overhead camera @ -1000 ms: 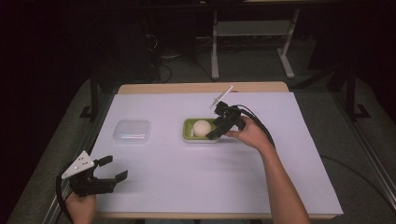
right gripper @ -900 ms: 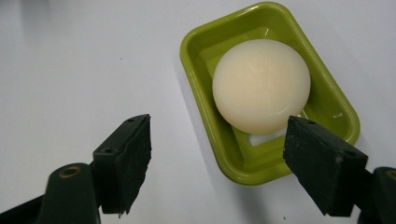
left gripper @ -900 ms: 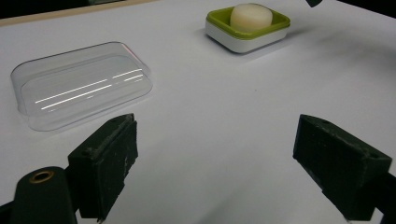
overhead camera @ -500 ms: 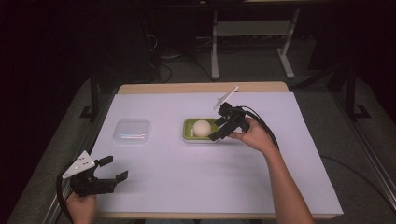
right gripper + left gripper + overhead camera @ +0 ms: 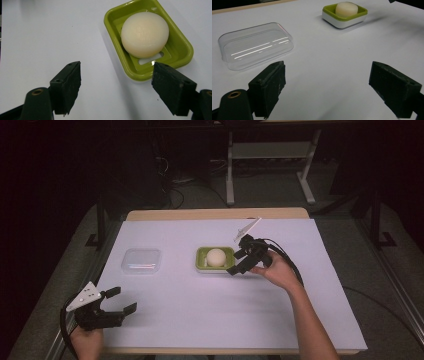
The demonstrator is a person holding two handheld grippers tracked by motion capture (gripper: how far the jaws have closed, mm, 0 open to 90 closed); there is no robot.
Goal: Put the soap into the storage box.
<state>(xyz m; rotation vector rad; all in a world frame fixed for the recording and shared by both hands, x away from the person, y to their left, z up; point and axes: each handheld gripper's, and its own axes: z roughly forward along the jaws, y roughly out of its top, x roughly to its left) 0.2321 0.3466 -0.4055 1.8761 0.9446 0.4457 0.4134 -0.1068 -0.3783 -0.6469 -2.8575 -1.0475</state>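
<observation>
A round cream soap (image 5: 216, 256) (image 5: 144, 34) lies in a green soap dish (image 5: 202, 262) (image 5: 183, 53) near the middle of the white table. My right gripper (image 5: 237, 262) (image 5: 117, 86) stands open just right of the dish, nothing between its jaws. To the dish's left lies a clear plastic lid (image 5: 141, 260) (image 5: 254, 48), flat on the table. Near the front left corner my left gripper (image 5: 122, 300) (image 5: 327, 91) is open and empty, pointing toward the lid. The dish (image 5: 344, 15) appears far off in the left gripper view.
A white sheet (image 5: 210, 315) covers the table, with a wooden edge (image 5: 215, 214) at the back. Dark floor, cables and a metal stand (image 5: 270, 155) lie beyond the table.
My right gripper has drawn back from over the dish to its right side, away from the soap. The left gripper has stayed put.
</observation>
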